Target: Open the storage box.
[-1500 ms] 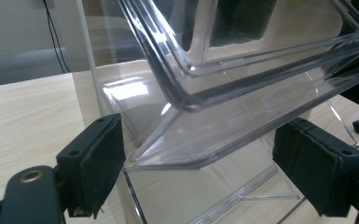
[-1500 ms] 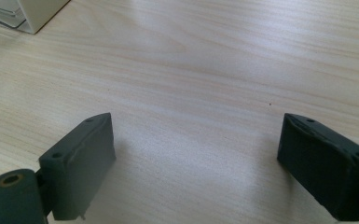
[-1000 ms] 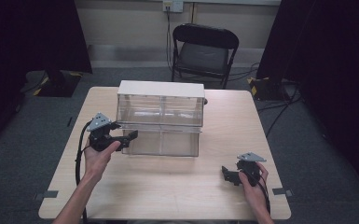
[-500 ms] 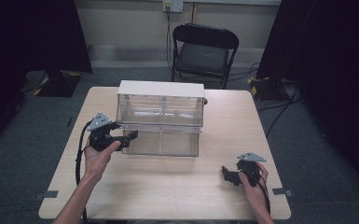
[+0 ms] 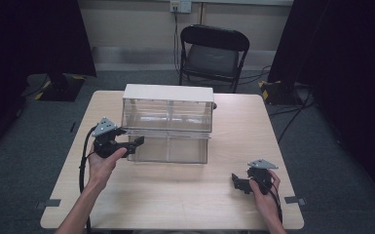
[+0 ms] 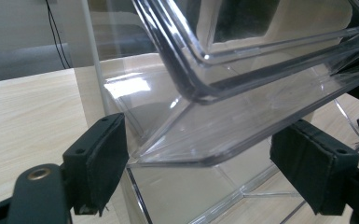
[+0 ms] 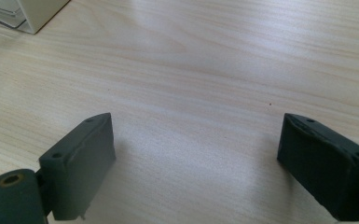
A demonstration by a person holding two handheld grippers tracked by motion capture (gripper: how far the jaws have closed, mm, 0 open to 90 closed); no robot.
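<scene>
A clear plastic drawer cabinet (image 5: 167, 109) with a white top stands mid-table. Its lower drawer (image 5: 173, 148) is pulled out toward me. My left gripper (image 5: 139, 142) is open at the drawer's left front corner. In the left gripper view the drawer's clear rim (image 6: 224, 135) runs between the wide-apart jaws of the left gripper (image 6: 210, 172), and no pad presses on it. My right gripper (image 5: 236, 181) rests low at the table's front right, open, with only bare wood between its jaws. The right gripper view shows the right gripper (image 7: 200, 163) the same way.
The wooden table (image 5: 234, 122) has bare room in front of and to the right of the cabinet. A black folding chair (image 5: 213, 53) stands behind the table's far edge. The cabinet's white corner (image 7: 32, 11) shows at the top left of the right gripper view.
</scene>
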